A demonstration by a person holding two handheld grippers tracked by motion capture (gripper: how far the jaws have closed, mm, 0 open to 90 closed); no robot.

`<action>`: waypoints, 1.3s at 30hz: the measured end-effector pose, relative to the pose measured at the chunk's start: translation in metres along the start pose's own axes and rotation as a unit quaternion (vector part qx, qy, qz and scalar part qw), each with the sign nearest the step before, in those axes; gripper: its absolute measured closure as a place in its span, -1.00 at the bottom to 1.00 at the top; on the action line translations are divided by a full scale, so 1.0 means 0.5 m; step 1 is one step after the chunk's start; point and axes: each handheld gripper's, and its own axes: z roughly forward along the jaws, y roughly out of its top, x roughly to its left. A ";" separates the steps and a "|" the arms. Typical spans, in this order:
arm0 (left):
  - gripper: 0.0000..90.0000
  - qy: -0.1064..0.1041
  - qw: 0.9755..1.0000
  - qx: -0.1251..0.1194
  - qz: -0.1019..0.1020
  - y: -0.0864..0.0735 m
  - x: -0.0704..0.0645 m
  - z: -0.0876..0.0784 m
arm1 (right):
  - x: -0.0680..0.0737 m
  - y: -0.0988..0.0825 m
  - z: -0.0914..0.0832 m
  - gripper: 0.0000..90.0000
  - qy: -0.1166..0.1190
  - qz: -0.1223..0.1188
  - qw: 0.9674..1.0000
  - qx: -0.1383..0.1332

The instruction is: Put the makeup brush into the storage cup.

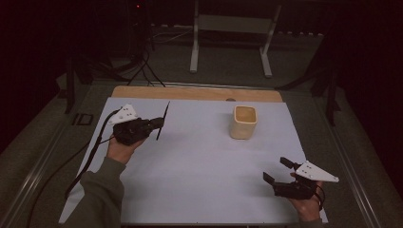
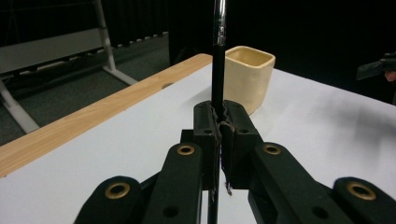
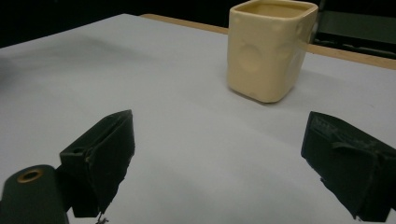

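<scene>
A cream square cup [image 1: 244,121] [image 2: 247,77] [image 3: 268,49] stands upright on the white sheet, right of the middle and towards the far side. At the left, my left gripper [image 1: 159,124] [image 2: 222,116] is shut on a thin black stick [image 1: 163,118] [image 2: 217,60], perhaps a pen or brush. The stick stands nearly upright across the jaws, above the sheet and well left of the cup. Near the front right corner my right gripper [image 1: 276,170] [image 3: 219,140] is open with nothing between its jaws, pointing toward the cup. Its tip also shows far off in the left gripper view [image 2: 378,67].
The white sheet [image 1: 199,161] covers most of the table, with a bare wooden strip [image 1: 190,92] along the far edge. A cable [image 1: 88,159] trails from the left gripper off the left side. A white metal frame [image 1: 233,28] and a dark tripod [image 1: 142,52] stand on the floor beyond.
</scene>
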 end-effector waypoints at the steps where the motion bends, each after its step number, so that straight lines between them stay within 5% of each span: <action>1: 0.92 0.000 1.000 -0.001 0.002 0.000 -0.002 0.002 | 0.000 0.001 0.000 -0.79 0.000 0.000 1.000 -0.001; 13: 0.92 -0.010 1.000 -0.013 0.001 -0.004 -0.019 0.024 | 0.003 0.030 0.001 -0.79 0.029 0.010 0.999 -0.014; 28: 0.92 -0.021 1.000 -0.022 0.000 -0.015 -0.043 0.044 | 0.036 0.125 0.056 -0.78 0.081 -0.039 0.996 -0.021; 39: 0.92 -0.032 0.999 -0.026 0.002 -0.010 -0.061 0.057 | 0.067 0.188 0.095 -0.74 0.111 -0.048 0.992 -0.036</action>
